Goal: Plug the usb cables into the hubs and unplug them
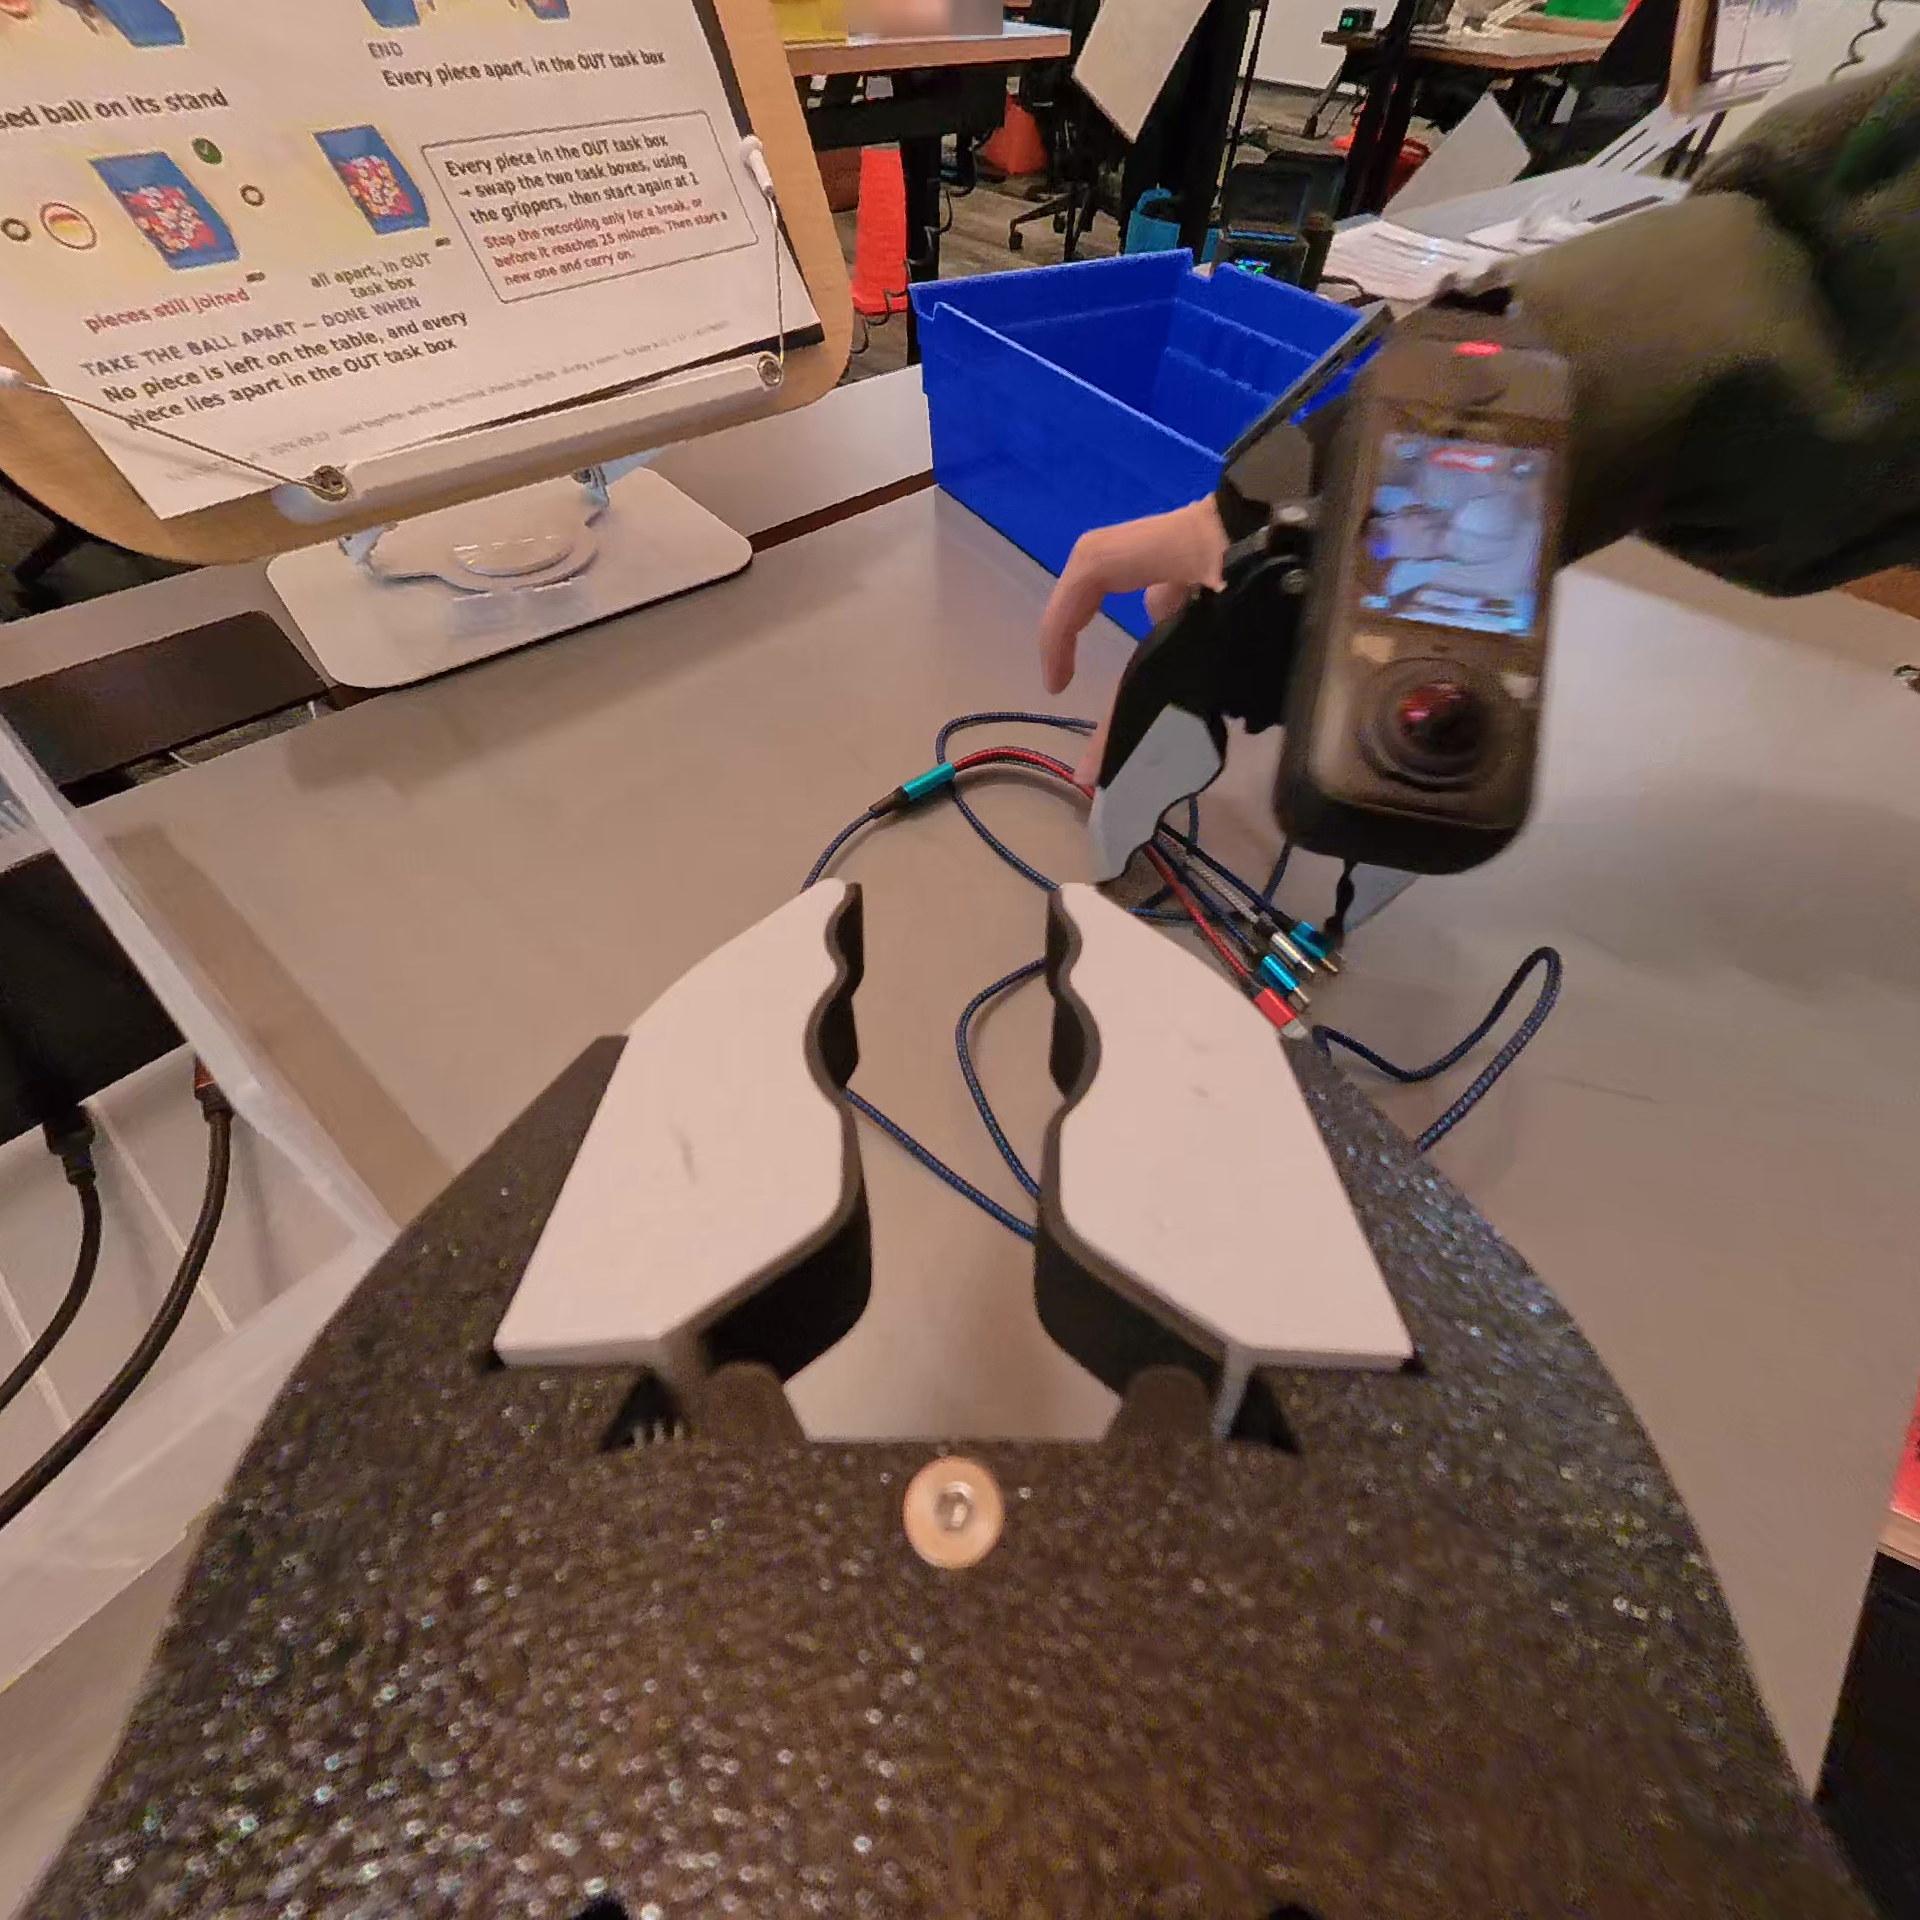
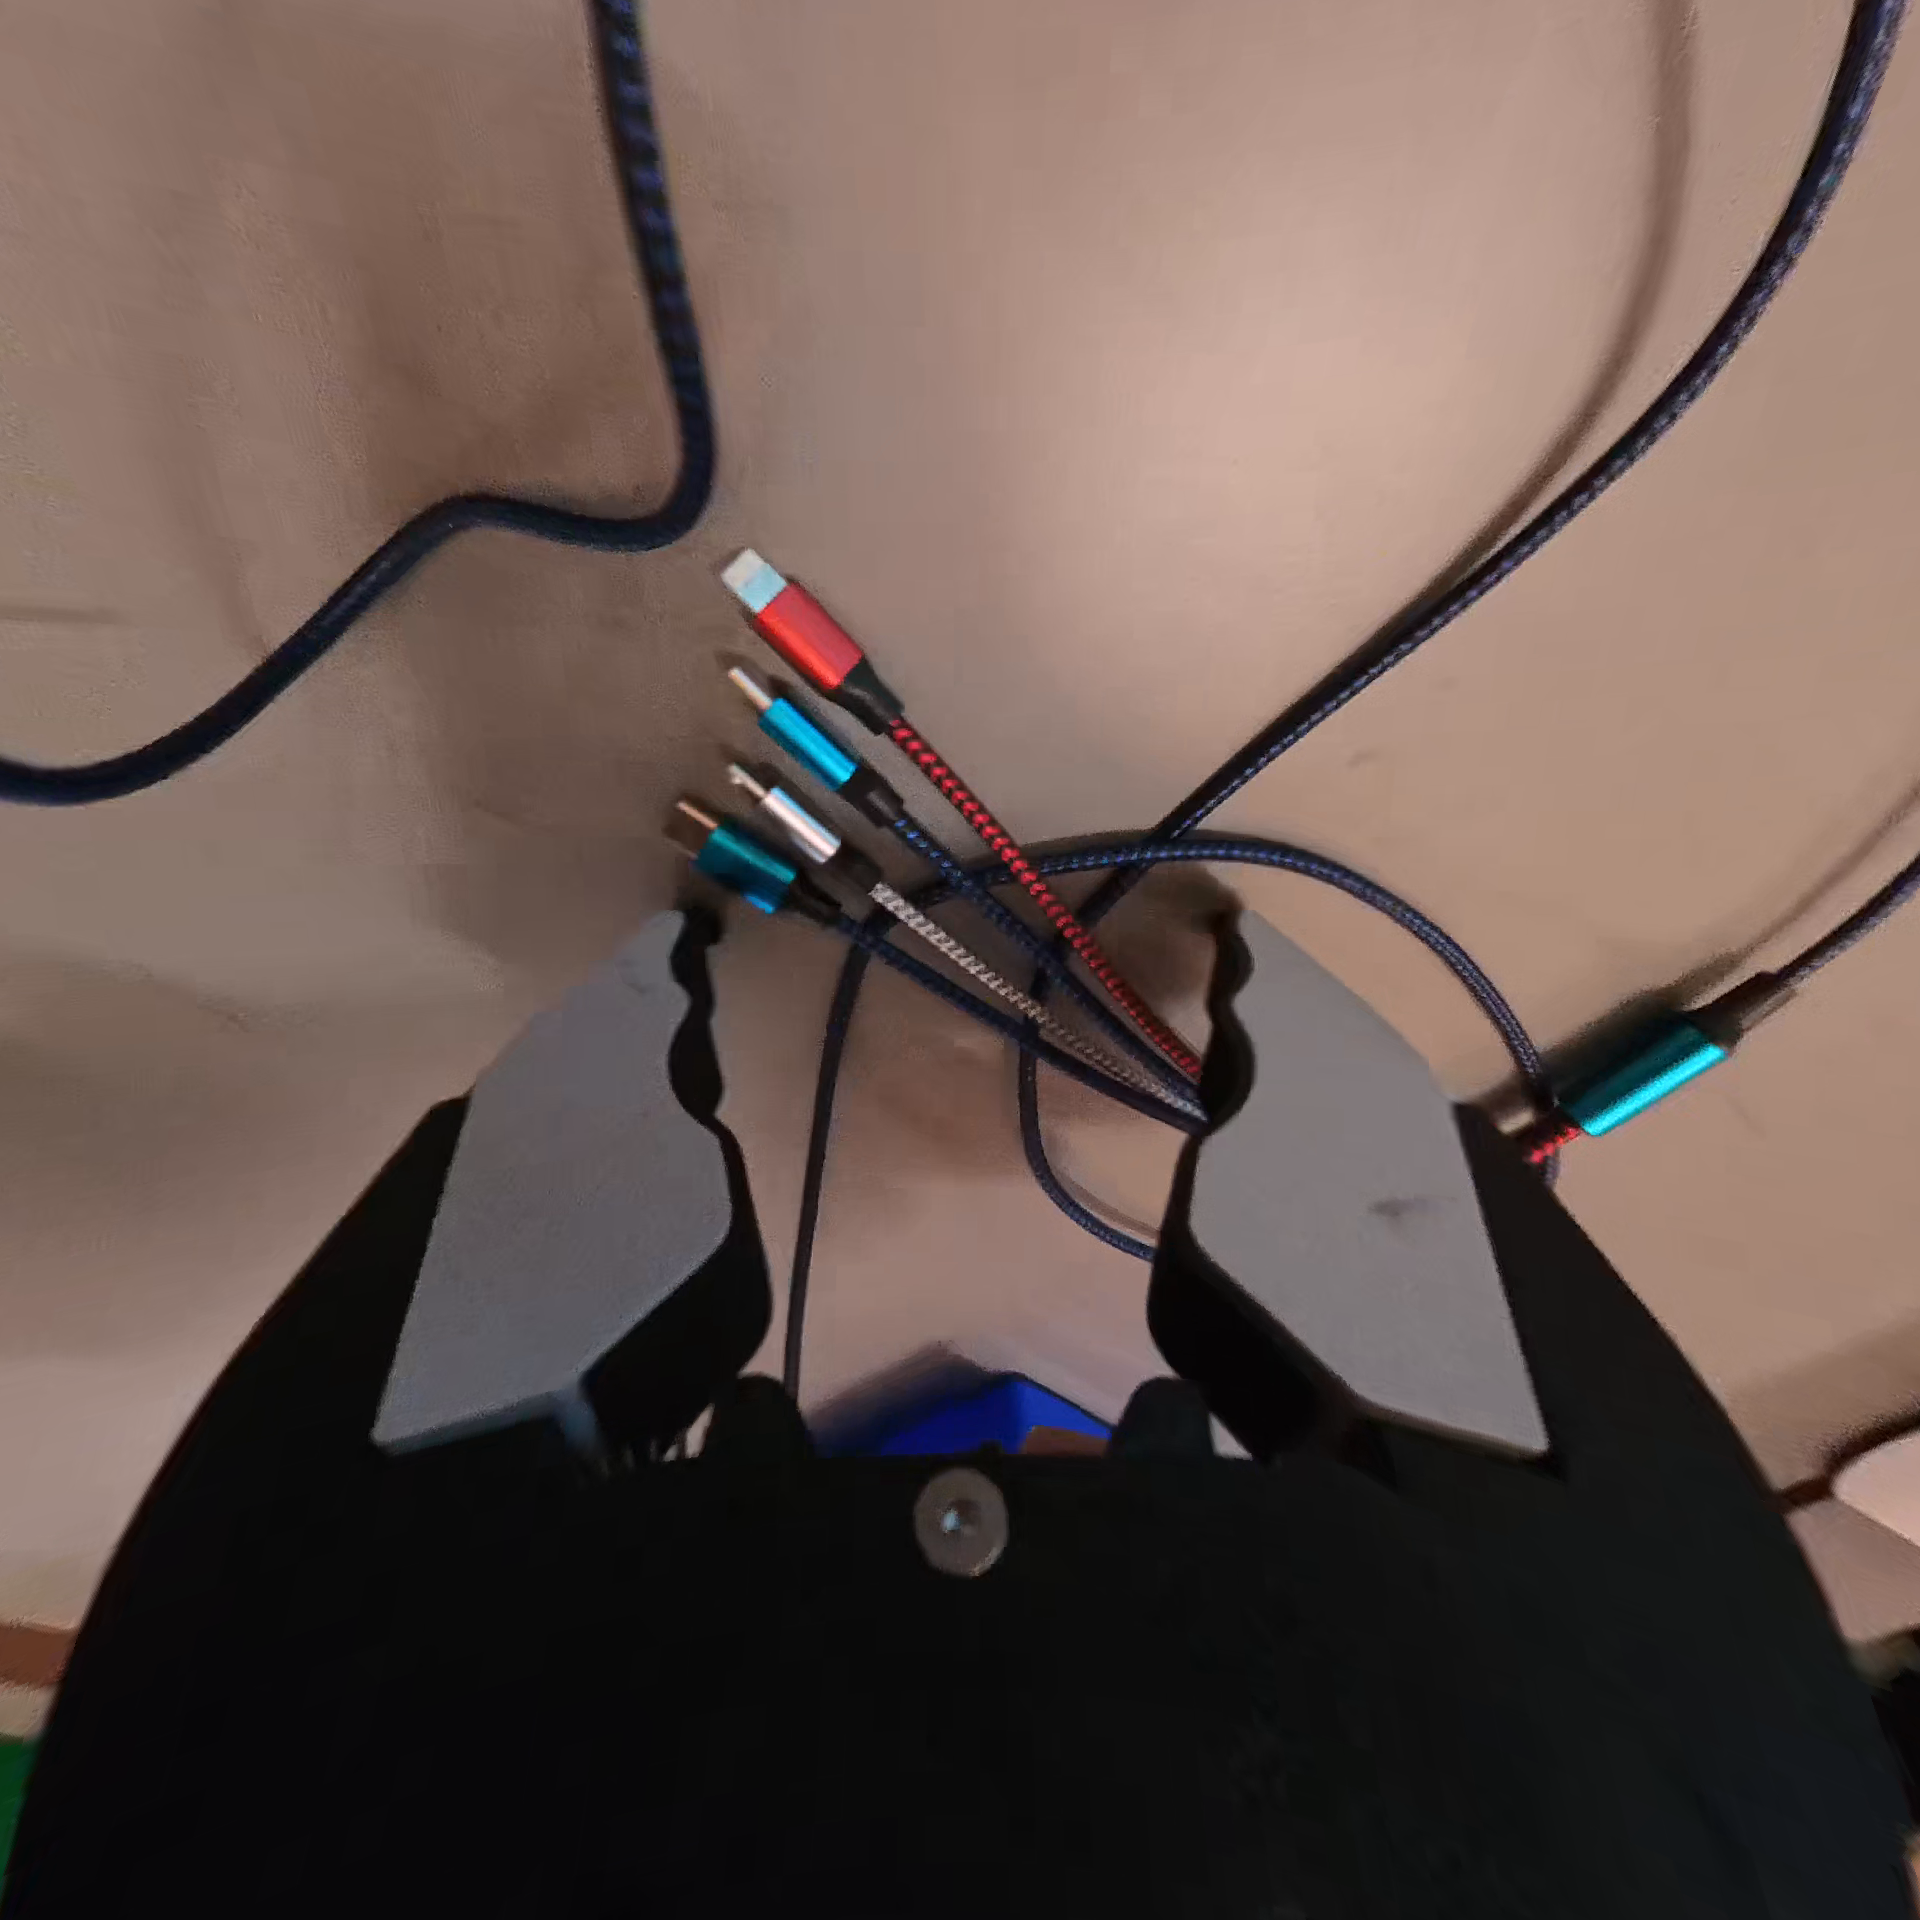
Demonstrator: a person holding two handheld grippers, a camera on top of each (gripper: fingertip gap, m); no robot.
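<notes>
A multi-head braided USB cable lies on the grey table. Its plugs fan out in the right wrist view: red, blue, silver and teal. The teal splitter sleeve lies to the right and also shows in the left wrist view. My right gripper is open and points down over the thin strands, which run between its fingers. My left gripper is open and empty above a blue cable loop. The right gripper and plugs show ahead of it. No hub is in view.
A blue bin stands behind the cables. An instruction board on a white stand stands at the back left. A clear plastic box with black cables is at the left edge. A person's hand holds the right gripper. One gripper's finger ends stand about 20 cm off the other's.
</notes>
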